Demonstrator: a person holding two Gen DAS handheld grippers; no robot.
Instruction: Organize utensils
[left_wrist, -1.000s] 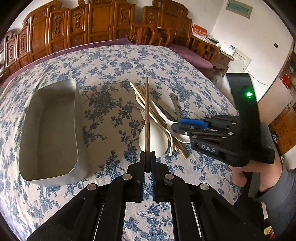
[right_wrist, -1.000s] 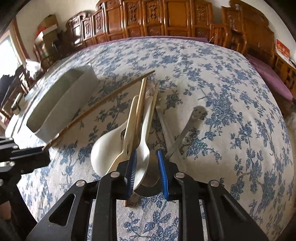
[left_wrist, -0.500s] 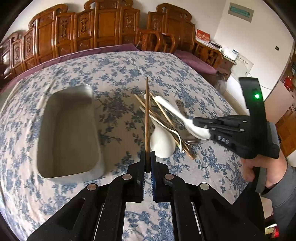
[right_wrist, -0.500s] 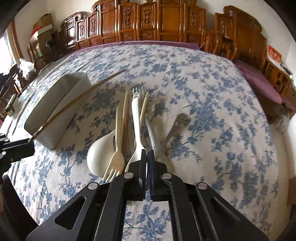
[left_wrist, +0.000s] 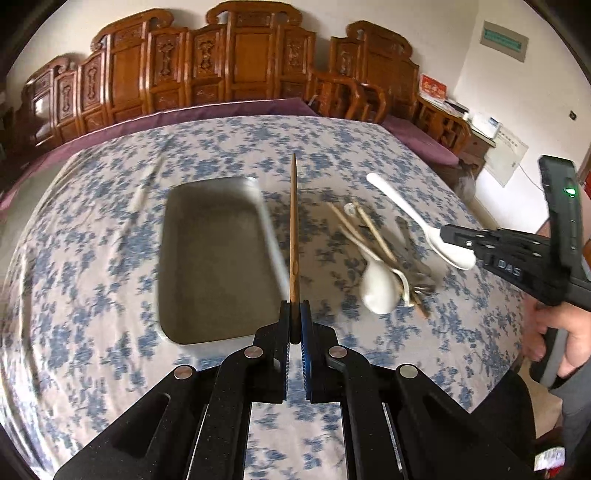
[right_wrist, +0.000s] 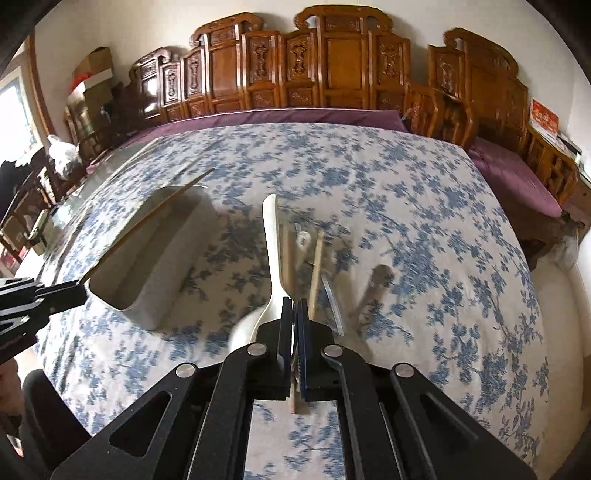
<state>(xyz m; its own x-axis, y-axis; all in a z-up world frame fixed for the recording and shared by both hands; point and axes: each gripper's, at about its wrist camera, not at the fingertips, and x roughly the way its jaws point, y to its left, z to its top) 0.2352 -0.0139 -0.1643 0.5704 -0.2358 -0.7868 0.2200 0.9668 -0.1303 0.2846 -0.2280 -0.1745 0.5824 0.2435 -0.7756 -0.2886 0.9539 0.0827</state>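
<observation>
Over counter, both units up: left one above the tray edge, right one above the utensil pile.
left hand-held gripper (left_wrist: 294, 314): clenched on a brown chopstick (left_wrist: 293, 229), gripped at its near end; stick runs straight ahead over the right rim of the tray.
right hand-held gripper (right_wrist: 295, 314): clamped on a white spoon (right_wrist: 272, 254) at the bowl end, handle pointing away; jaws have just been closing, pads now pinched with only a slit between. Spoon is lifted clear of the pile, seen from the left wrist view as well.
person's hand (left_wrist: 554, 332): wrapped on the right unit's grip, grey sleeve below it.
metal tray (left_wrist: 218, 258): rectangular, nothing visible inside, sits on the counter left of the pile; blurred.
utensil pile (left_wrist: 388, 266): right of the tray, on the cloth; second white spoon (left_wrist: 380, 291) at the near end, pale chopsticks crossing it, some metal cutlery underneath, pieces too blurred to tell apart.
loose pale utensil (left_wrist: 142, 192): on the cloth beyond the tray's far left corner, well apart from the pile; type unclear.
counter (right_wrist: 443, 229): blue-floral cloth over it.
surroundings: carved wooden chairs (right_wrist: 332, 66) along the far side, purple cushion (right_wrist: 513, 166) at the right. Nothing between tray and either held item.
</observation>
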